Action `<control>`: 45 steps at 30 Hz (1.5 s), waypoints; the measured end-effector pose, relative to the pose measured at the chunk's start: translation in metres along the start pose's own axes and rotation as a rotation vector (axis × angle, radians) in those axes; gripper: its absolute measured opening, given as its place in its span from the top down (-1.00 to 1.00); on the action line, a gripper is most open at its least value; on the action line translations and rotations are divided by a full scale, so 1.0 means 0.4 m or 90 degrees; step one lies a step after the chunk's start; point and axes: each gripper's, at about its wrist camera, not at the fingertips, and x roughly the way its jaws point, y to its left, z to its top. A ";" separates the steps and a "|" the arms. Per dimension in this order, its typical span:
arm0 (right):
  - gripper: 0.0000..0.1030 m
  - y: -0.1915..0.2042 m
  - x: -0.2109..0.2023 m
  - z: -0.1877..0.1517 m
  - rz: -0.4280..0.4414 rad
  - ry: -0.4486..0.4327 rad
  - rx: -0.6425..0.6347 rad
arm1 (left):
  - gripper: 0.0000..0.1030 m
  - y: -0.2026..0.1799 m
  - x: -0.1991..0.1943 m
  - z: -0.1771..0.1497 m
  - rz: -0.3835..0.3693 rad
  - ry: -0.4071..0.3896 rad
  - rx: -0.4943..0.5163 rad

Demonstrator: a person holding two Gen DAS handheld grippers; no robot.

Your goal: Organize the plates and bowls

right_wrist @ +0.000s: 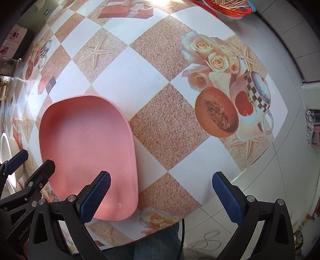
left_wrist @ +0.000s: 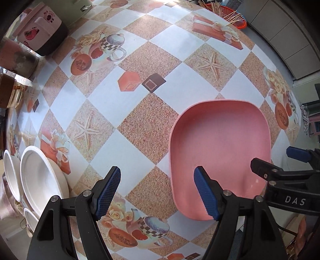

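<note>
Both pairs of fingers are held apart with nothing between them: the left gripper [left_wrist: 158,192] is seen at the lower middle of its frame, the right gripper [right_wrist: 162,195] likewise. The pink tray [left_wrist: 220,148] lies flat between the two, at the lower right of the left view and the lower left of the right view, its long axis running up the frame; neither gripper is clearly nearer. White bowls [left_wrist: 42,180] are stacked at the far lower left on the patterned surface [left_wrist: 140,130], with an orange basket [left_wrist: 232,16] at the upper right.

Pink plate [left_wrist: 220,144], white bowls [left_wrist: 40,180], orange basket [left_wrist: 230,14], checkered floral tablecloth [left_wrist: 140,124].
</note>
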 end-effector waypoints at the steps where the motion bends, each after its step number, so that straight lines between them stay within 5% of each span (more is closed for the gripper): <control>1: -0.98 0.004 0.008 0.005 -0.005 0.004 -0.004 | -0.53 -0.002 0.010 0.004 0.001 0.004 0.001; 12: -0.99 0.018 0.038 0.022 -0.011 0.010 -0.015 | -0.54 0.007 0.054 0.036 -0.002 0.017 0.009; 14: -0.96 0.020 0.029 0.016 -0.004 0.006 -0.026 | -0.43 0.011 0.055 0.038 -0.014 0.021 0.002; 20: -0.31 0.096 -0.007 -0.011 0.034 -0.007 -0.069 | 0.50 -0.027 0.046 0.072 -0.061 0.035 0.021; 28: 0.34 0.112 -0.020 -0.034 0.049 -0.006 -0.061 | 0.55 -0.055 0.052 0.037 -0.049 0.058 0.050; 38: 0.34 0.232 0.002 -0.171 0.099 0.047 -0.127 | 0.54 0.026 0.070 -0.147 -0.022 0.103 0.024; 40: 0.07 0.270 0.002 -0.194 0.092 0.043 -0.157 | 0.53 0.043 0.073 -0.166 -0.026 0.101 0.006; 45: 0.04 0.317 -0.005 -0.201 0.072 0.043 -0.190 | 0.53 0.050 0.076 -0.179 -0.034 0.095 -0.017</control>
